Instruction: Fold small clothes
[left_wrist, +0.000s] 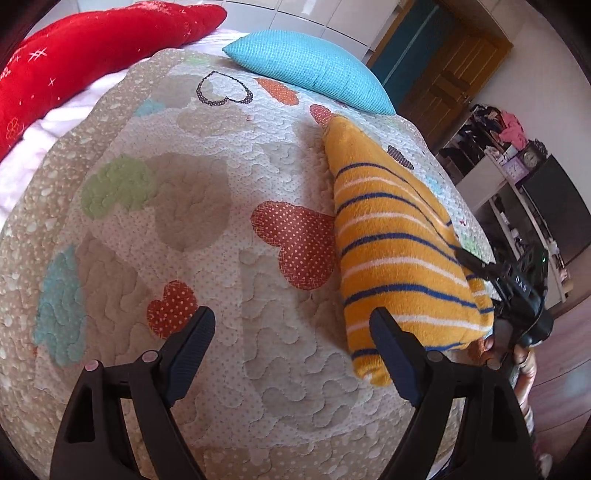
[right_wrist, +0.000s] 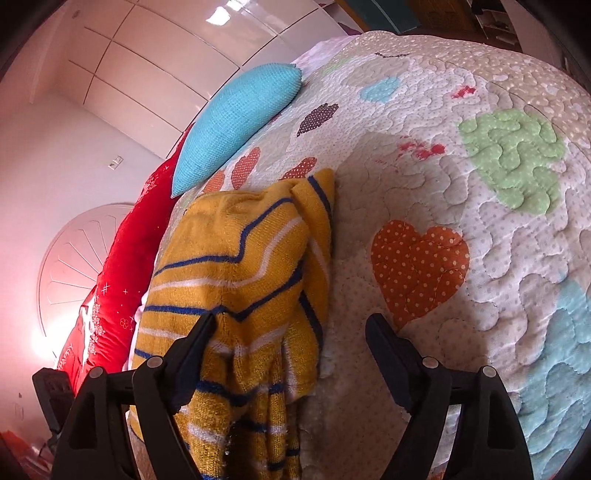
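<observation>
A small yellow garment with blue and white stripes (left_wrist: 395, 243) lies folded on the quilted bedspread (left_wrist: 221, 240), near its right edge. My left gripper (left_wrist: 291, 325) is open and empty over the quilt, its right finger just in front of the garment's near end. The right gripper (left_wrist: 517, 291) shows at the garment's right side in this view. In the right wrist view the garment (right_wrist: 243, 266) lies bunched under my right gripper (right_wrist: 291, 328), which is open, with its left finger over the cloth and its right finger over bare quilt (right_wrist: 461, 184).
A turquoise cushion (left_wrist: 310, 70) and a red pillow (left_wrist: 85, 62) lie at the head of the bed. Shelves with clutter and a clock (left_wrist: 517, 162) stand beyond the bed's right edge. A white wardrobe (right_wrist: 155, 66) lines the wall.
</observation>
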